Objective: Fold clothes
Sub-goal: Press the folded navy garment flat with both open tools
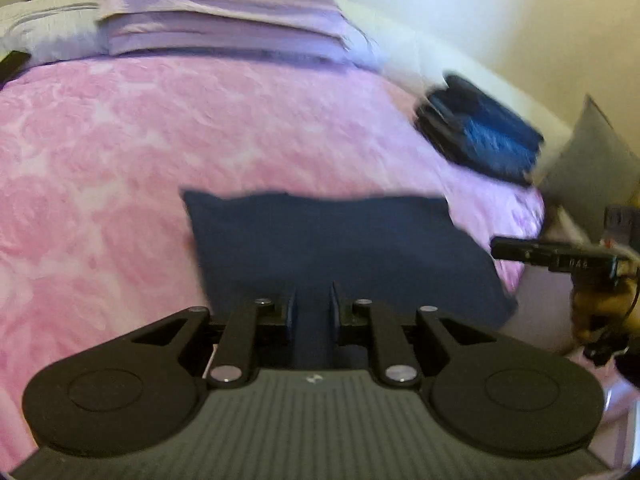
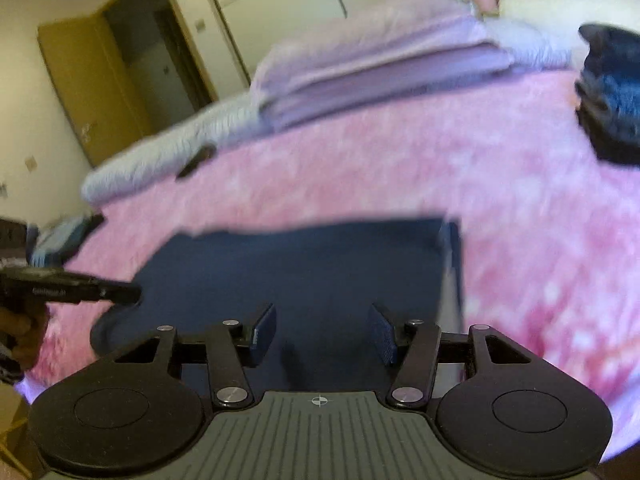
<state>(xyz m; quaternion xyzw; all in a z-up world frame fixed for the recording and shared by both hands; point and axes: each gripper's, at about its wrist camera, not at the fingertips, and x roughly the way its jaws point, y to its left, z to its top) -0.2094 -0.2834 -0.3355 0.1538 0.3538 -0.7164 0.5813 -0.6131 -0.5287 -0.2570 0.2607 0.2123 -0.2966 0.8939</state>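
Observation:
A navy garment lies folded into a flat rectangle on the pink bedspread. My left gripper hovers over its near edge, jaws a narrow gap apart, and I see no cloth pinched between the pads. In the right wrist view the same garment fills the middle. My right gripper hangs over its near edge, wide open with nothing between its fingers. Each gripper shows from the side in the other's view: the right gripper at the garment's right end, the left gripper at its left end.
A stack of folded dark blue clothes sits at the bed's right side. Folded lilac bedding lies at the bed's far end. A grey cushion leans beyond the right edge. A small black object rests far left. A doorway stands behind.

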